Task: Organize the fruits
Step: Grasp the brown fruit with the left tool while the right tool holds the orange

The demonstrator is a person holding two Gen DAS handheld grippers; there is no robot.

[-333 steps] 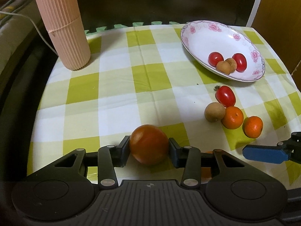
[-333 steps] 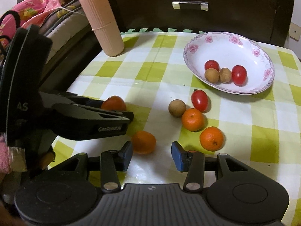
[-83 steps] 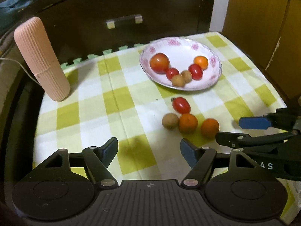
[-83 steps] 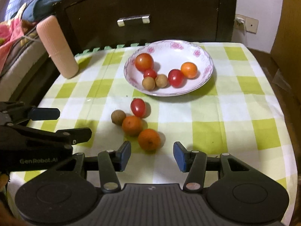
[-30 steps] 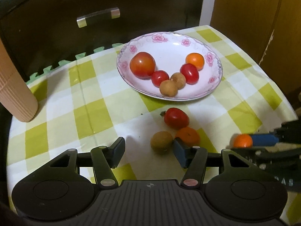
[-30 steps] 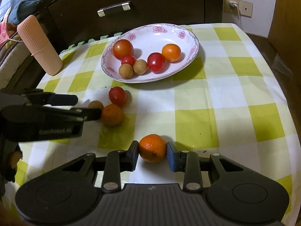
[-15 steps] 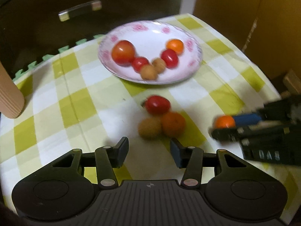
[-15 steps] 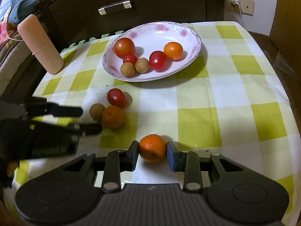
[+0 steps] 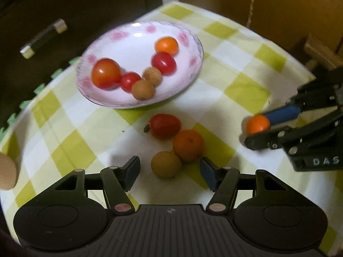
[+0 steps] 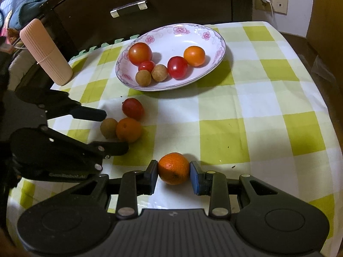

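Right gripper (image 10: 174,174): clenched on a small orange (image 10: 173,168), one finger pad against each side; the fruit sits at the near edge of the table (image 10: 268,98), whether lifted or resting cannot be told.
Left gripper (image 9: 169,172): released, fingers spread wide, nothing between them; a brown longan (image 9: 165,164) lies just ahead of the gap.
Loose fruit group: the longan touches a second orange (image 9: 188,145); a red cherry tomato (image 9: 164,125) lies just beyond the second orange, towards the plate. In the right wrist view the same three sit between the left gripper's two fingers and the plate.
Plate (image 10: 216,40): white with pink flower rim, at the far side of the table. Contents: one large tomato (image 10: 140,53) at the left, two cherry tomatoes, two longans touching each other, one orange (image 10: 194,56) at the right.
Table cover: green and white check cloth.
Pink ribbed cylinder (image 10: 46,52): stands at the far left corner of the table, well apart from the plate.
Background: dark drawer front with a metal handle (image 10: 129,8) behind the table.
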